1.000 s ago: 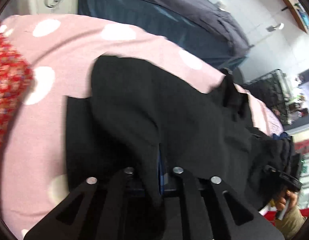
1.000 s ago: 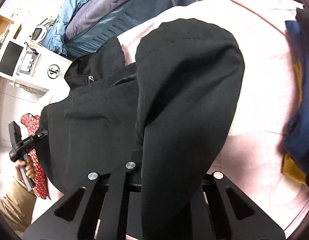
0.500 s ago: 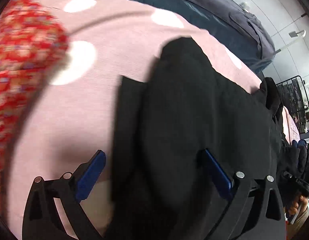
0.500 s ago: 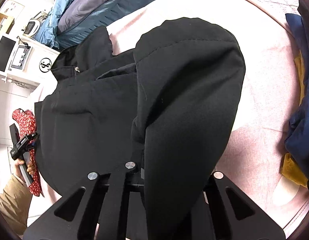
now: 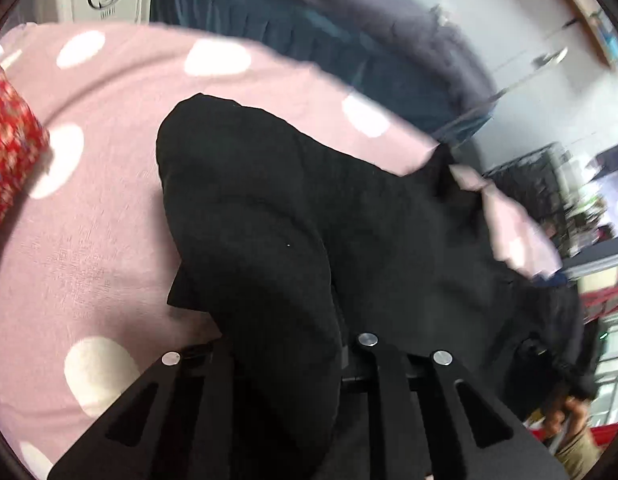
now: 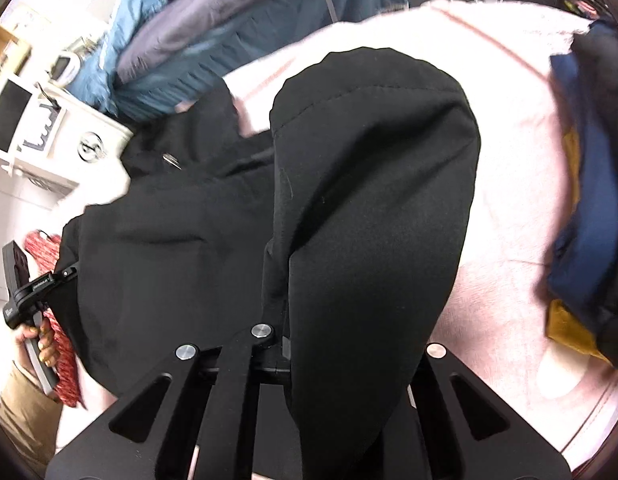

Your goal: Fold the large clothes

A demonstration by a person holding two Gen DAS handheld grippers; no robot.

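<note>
Left gripper point(image 5: 293, 344) reclosed on black garment point(image 5: 269, 220) | right view: zipper point(image 6: 171, 159)

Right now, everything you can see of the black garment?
The black garment is plain, matte, woven-looking cloth with a stitched seam along one rounded edge and a small metal fastener near its collar. It lies crumpled on the pink polka-dot cover, partly lifted. A fold drapes over each gripper: the left gripper and right gripper each have jaws closed on it. No other clothes visibly touch it.
</note>
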